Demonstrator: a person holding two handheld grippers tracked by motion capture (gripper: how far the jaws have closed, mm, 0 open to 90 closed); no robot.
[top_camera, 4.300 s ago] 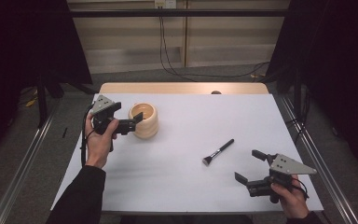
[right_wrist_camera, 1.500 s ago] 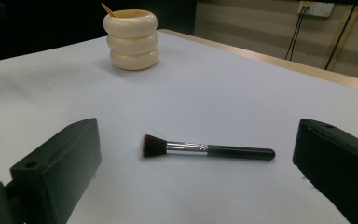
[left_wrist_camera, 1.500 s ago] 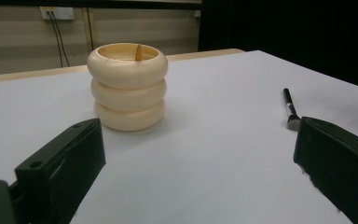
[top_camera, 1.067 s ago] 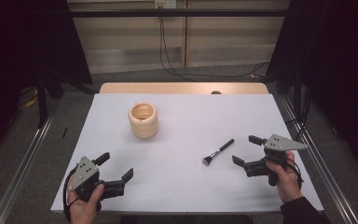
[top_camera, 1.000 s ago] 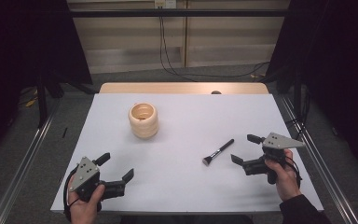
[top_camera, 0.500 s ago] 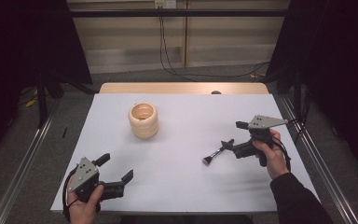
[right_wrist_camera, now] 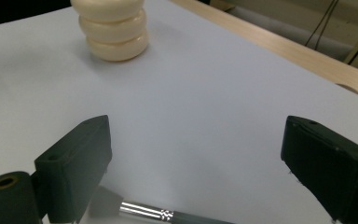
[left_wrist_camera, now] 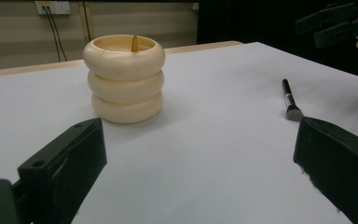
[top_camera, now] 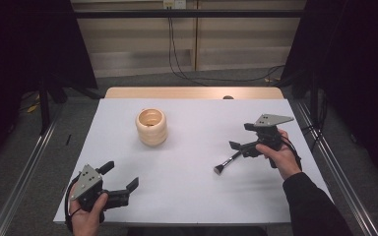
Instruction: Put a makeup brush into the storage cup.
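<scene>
A black brush (top_camera: pixel 229 161) with a silver ferrule lies on the white table (top_camera: pixel 197 191), bristle end toward me. My right gripper (top_camera: pixel 240 136) hovers over its handle end, tilted down. Its jaws have just been closing a little but stand wide, and in the right gripper view the brush (right_wrist_camera: pixel 168 215) lies low between them, untouched by either pad. A cream three-ring holder (top_camera: pixel 151 127) stands at the back left with a brown stick (left_wrist_camera: pixel 134 43) inside. My left gripper (top_camera: pixel 121 174) rests open at the near left corner, facing the holder (left_wrist_camera: pixel 126 79).
A bare wooden strip (top_camera: pixel 192 92) runs along the table's far edge. Metal rails (top_camera: pixel 342 177) flank both sides, and cables (top_camera: pixel 177 59) trail on the floor beyond. From the left gripper view the right gripper (left_wrist_camera: pixel 335 23) shows at the far right.
The right hand has moved from the near right edge leftward and away from me, arriving over the brush's handle. The left gripper, earlier at the holder, has stayed at the near left corner.
</scene>
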